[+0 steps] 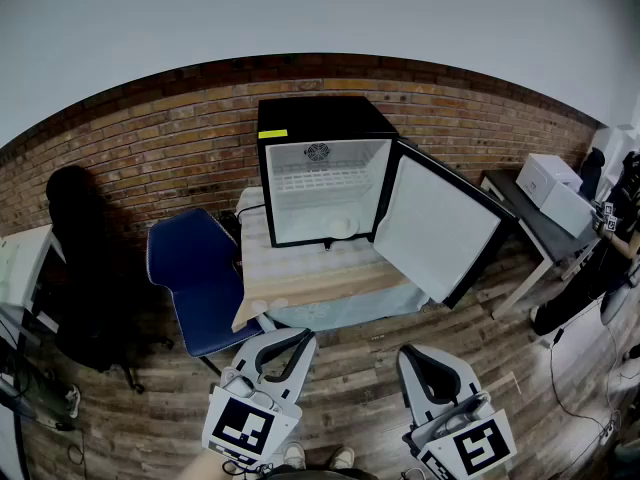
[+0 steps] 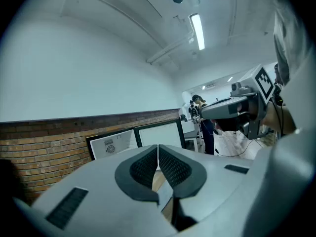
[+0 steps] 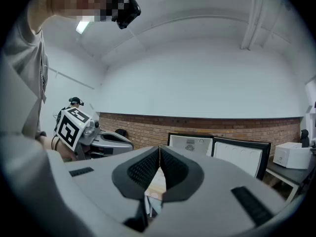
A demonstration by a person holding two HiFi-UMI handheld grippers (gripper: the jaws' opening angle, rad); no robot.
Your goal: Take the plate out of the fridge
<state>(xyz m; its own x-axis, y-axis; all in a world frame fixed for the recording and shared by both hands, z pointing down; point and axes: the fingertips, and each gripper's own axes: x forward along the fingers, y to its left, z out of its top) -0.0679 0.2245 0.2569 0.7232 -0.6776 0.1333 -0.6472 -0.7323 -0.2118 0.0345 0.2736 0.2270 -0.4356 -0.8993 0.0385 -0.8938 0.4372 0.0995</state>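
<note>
A small black fridge [image 1: 322, 118] stands on a low table [image 1: 330, 283] against the brick wall, its door [image 1: 440, 226] swung open to the right. A white plate [image 1: 342, 228] lies on the fridge floor under a wire shelf. My left gripper [image 1: 306, 336] and right gripper [image 1: 408, 350] hang low at the bottom of the head view, well short of the table. Both are shut with nothing between the pads. The fridge [image 2: 112, 143] shows beyond the left jaws, and the fridge [image 3: 190, 144] beyond the right jaws.
A blue chair [image 1: 197, 278] stands left of the table, beside a dark bag [image 1: 82, 258]. A desk with a white box [image 1: 555, 190] is at the right. Cables lie on the wooden floor. Another person [image 2: 205, 127] stands in the background.
</note>
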